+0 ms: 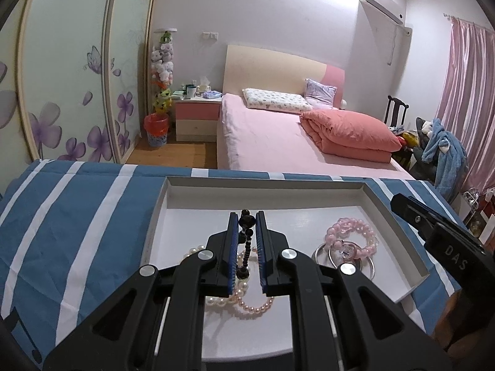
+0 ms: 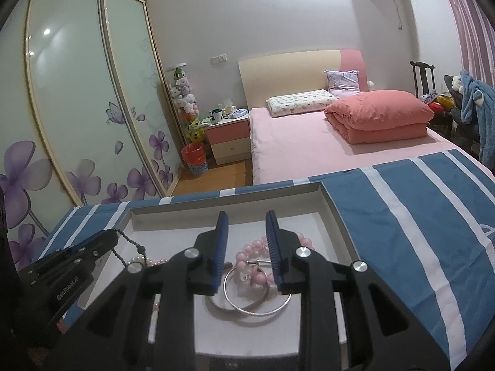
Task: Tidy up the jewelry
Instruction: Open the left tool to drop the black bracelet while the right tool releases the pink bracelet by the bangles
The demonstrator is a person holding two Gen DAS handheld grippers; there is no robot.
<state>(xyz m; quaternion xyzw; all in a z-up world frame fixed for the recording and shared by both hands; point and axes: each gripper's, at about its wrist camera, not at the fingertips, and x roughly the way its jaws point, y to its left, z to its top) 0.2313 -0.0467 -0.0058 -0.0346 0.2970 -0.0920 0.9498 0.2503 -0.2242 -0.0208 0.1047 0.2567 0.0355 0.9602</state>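
Observation:
A white shallow tray lies on a blue-and-white striped cloth. My left gripper is shut on a black bead strand that hangs between its blue pads over the tray. Under it lie pearl bracelets. A pink bead bracelet and silver bangles lie at the tray's right. My right gripper is open above the pink bracelet and silver bangles; the tray shows there too. The left gripper with the black strand shows at the left.
Beyond the cloth's far edge is a bed with pink sheets and a folded quilt. A wardrobe with flower doors stands left, a nightstand and a bin beside it. A chair with clothes stands right.

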